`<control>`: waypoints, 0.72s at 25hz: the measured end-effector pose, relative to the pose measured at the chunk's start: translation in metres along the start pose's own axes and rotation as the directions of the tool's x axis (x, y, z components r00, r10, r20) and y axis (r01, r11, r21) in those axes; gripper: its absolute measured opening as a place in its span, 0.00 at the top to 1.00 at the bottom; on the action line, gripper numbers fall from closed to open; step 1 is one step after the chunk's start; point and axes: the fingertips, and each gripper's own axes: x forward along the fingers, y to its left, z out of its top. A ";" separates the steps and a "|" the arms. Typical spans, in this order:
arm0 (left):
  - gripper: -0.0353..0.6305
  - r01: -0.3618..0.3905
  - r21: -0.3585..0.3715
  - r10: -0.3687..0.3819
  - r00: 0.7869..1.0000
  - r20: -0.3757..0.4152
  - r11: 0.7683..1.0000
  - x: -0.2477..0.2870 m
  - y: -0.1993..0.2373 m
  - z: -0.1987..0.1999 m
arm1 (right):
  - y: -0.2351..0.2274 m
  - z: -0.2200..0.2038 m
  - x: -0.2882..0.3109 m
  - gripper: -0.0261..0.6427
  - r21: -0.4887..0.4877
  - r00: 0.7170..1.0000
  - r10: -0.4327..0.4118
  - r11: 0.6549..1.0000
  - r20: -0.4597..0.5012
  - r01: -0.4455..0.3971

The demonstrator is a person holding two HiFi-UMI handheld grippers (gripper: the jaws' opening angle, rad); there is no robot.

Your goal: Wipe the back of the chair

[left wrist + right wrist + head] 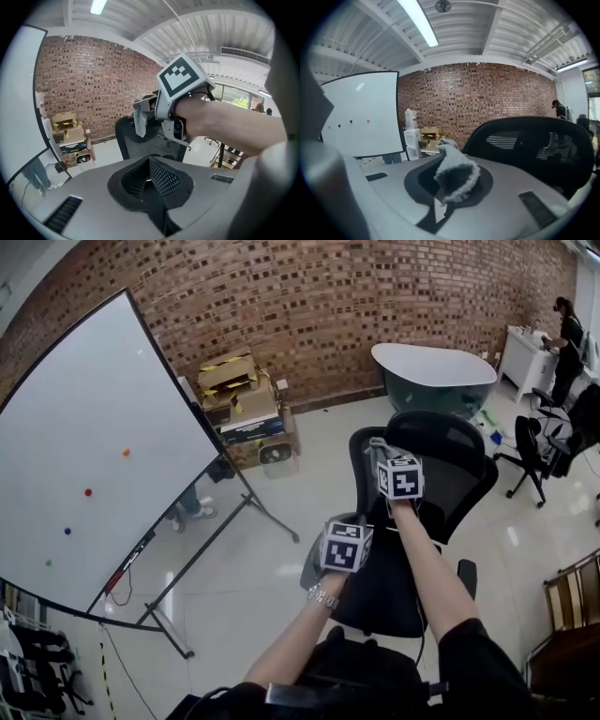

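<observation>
Approach stage, in my judgement: the right gripper (449, 190) pinches a grey cloth (457, 173) at the chair back's (459, 474) top edge, contact unconfirmed, the left gripper (150, 180) is pressed together on nothing, and the next move calls for pressing the cloth on and sweeping.

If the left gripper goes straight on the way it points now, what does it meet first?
Probably the chair back, below the cloth that the right gripper holds; the depth is unclear.

The chair (450, 493) is standing right of the whiteboard (94, 456), with boxes (239, 404) and a tub (433, 371) sitting behind it. The right gripper (380, 454) is hovering at its top, the left gripper (349, 521) nearer.
</observation>
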 end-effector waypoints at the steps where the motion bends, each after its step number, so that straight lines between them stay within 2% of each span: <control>1: 0.95 -0.006 -0.002 0.006 1.000 0.000 1.000 -0.002 0.003 -0.001 | 0.000 -0.002 0.003 0.92 -0.001 1.000 -0.004 1.000 -0.004 0.004; 5: 0.95 -0.017 -0.001 0.017 1.000 -0.017 1.000 -0.004 0.014 -0.009 | -0.025 -0.006 0.001 0.92 0.023 0.998 -0.059 0.998 -0.001 0.059; 9: 0.95 0.010 0.006 -0.010 0.999 -0.031 1.000 0.001 0.012 -0.010 | -0.076 -0.012 -0.016 0.92 0.049 0.987 -0.162 0.986 -0.006 0.162; 14: 0.95 0.066 0.016 -0.065 0.997 -0.029 0.998 0.014 -0.010 -0.005 | -0.149 -0.033 -0.050 0.92 0.007 0.952 -0.300 0.954 -0.053 0.301; 18: 0.95 0.125 0.035 -0.124 0.992 -0.036 0.992 0.025 -0.041 -0.004 | -0.206 -0.049 -0.097 0.92 0.031 0.913 -0.403 0.914 -0.063 0.406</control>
